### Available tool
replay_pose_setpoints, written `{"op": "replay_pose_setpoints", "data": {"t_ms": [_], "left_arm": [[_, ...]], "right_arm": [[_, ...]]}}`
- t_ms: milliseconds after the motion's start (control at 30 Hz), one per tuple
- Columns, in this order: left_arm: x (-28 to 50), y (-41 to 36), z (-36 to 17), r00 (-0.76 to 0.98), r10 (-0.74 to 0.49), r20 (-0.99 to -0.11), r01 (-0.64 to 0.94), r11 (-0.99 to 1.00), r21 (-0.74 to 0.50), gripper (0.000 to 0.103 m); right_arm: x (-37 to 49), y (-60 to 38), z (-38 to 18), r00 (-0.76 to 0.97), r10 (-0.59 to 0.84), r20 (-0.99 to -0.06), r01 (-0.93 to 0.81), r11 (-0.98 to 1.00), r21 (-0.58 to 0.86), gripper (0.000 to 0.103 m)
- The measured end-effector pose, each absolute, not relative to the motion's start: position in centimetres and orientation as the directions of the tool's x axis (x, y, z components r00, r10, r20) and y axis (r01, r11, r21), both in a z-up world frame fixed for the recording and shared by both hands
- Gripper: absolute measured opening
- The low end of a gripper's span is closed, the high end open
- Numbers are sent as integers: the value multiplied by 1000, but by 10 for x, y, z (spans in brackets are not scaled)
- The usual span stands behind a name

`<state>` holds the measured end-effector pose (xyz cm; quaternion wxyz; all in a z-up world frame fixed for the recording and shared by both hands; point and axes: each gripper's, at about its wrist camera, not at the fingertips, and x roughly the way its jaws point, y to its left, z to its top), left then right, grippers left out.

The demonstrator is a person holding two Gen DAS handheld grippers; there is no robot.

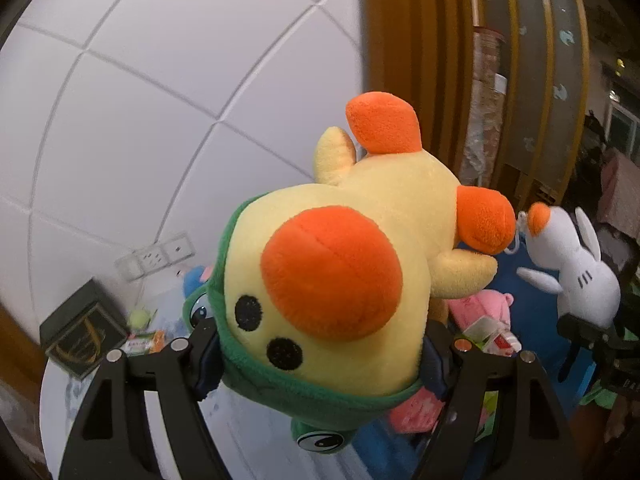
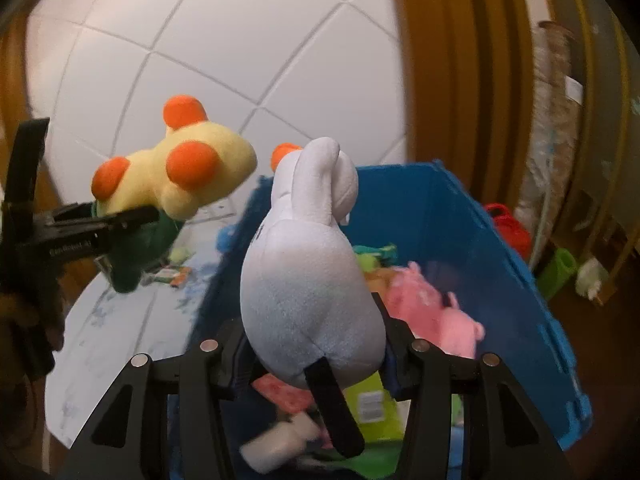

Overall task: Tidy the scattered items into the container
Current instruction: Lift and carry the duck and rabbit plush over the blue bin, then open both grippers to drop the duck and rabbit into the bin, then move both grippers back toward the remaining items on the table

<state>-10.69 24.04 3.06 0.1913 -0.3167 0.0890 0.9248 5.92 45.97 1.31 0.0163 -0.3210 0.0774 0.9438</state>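
A yellow duck plush with an orange beak, orange feet and a green hood fills the left wrist view. My left gripper is shut on its hooded head. A white plush with an orange beak and black legs hangs over the blue bin, and my right gripper is shut on its lower body. From the right wrist, the duck and left gripper sit left of the bin, above the table. The white plush also shows at the right of the left wrist view.
The bin holds a pink plush, a green packet and other toys. On the white table lie a black box, a small green ball and an orange packet. A red container stands behind the bin.
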Motion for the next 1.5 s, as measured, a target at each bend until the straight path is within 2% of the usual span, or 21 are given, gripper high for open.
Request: {"op": "replay_pose_setpoints", "data": {"t_ms": [467, 600, 633, 700, 733, 1100, 1500], "left_arm": [[-155, 320, 39, -676, 392, -624, -520, -854, 26, 79], [-172, 333, 42, -628, 442, -640, -548, -835, -40, 102], [-177, 336, 41, -608, 445, -657, -554, -831, -50, 103], [-182, 333, 41, -619, 426, -660, -538, -842, -39, 103], [-182, 330, 42, -631, 417, -655, -529, -848, -30, 103], [-183, 254, 26, -667, 318, -673, -426, -905, -5, 103], [-162, 101, 2, -701, 131, -701, -213, -977, 31, 103]], "right_arm": [[72, 520, -3, -762, 105, -639, -240, -962, 128, 49], [74, 530, -7, -754, 116, -647, -260, -957, 132, 53], [74, 532, -7, -752, 127, -647, -271, -954, 127, 59], [71, 534, -6, -740, 163, -652, -299, -949, 101, 89], [71, 536, -6, -742, 169, -649, -304, -947, 102, 101], [42, 502, -12, -761, 42, -647, -181, -972, 150, 102], [4, 404, -10, -766, -116, -632, 23, -988, 153, 102]]}}
